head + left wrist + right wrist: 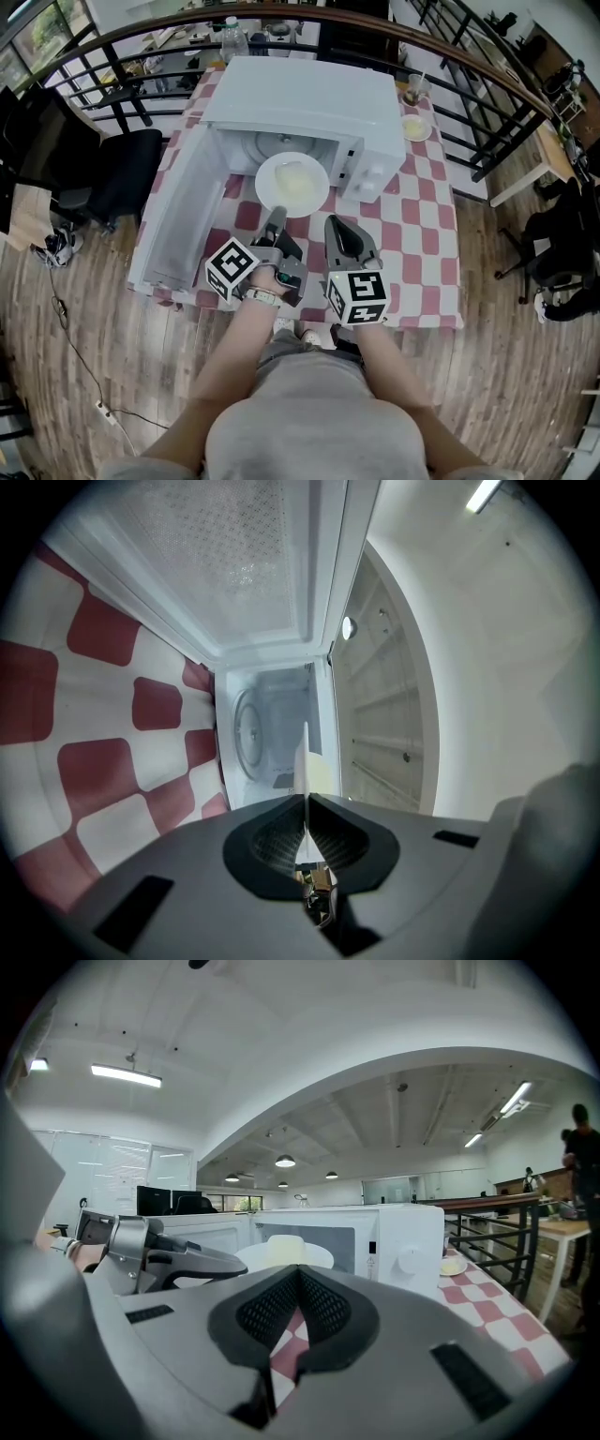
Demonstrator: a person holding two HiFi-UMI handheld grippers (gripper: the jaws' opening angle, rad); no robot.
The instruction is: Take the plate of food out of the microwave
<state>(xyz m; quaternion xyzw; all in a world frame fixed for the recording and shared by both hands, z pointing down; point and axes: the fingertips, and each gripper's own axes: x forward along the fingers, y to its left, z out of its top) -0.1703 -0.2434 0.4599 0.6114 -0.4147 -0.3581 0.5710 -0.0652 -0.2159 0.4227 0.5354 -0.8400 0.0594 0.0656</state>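
While the plate [292, 183] hangs at the mouth of the microwave [309, 103], only the left gripper [275, 214] carries it. Jaws are clamped on the near rim. In the left gripper view the plate [303, 761] shows edge-on as a thin white line pinched between the jaws of the left gripper [306, 799]. The near half is over the tablecloth [412, 216]; can't tell if the far rim is clear of the opening. The right gripper view has the plate [281, 1252] off the table, roughly level, in front of the microwave [375, 1232]. Pale yellow food [298, 178] sits mid-plate and reads as a low mound [284, 1244] from the side.

Right gripper [337, 225] is just right of the left one, near side of the plate, not touching it. Its jaws are together at the tips with nothing in them [298, 1271]; only checked cloth shows through the gap behind.

Microwave door [178, 216] is swung fully open to the left. The glass turntable [272, 143] is bare inside, also visible past the plate in the left gripper view [246, 733].

Far right on the table: a small dish [416, 127] with something pale on it, and a cup [414, 89] just beyond. A black chair [122, 173] stands left of the table.
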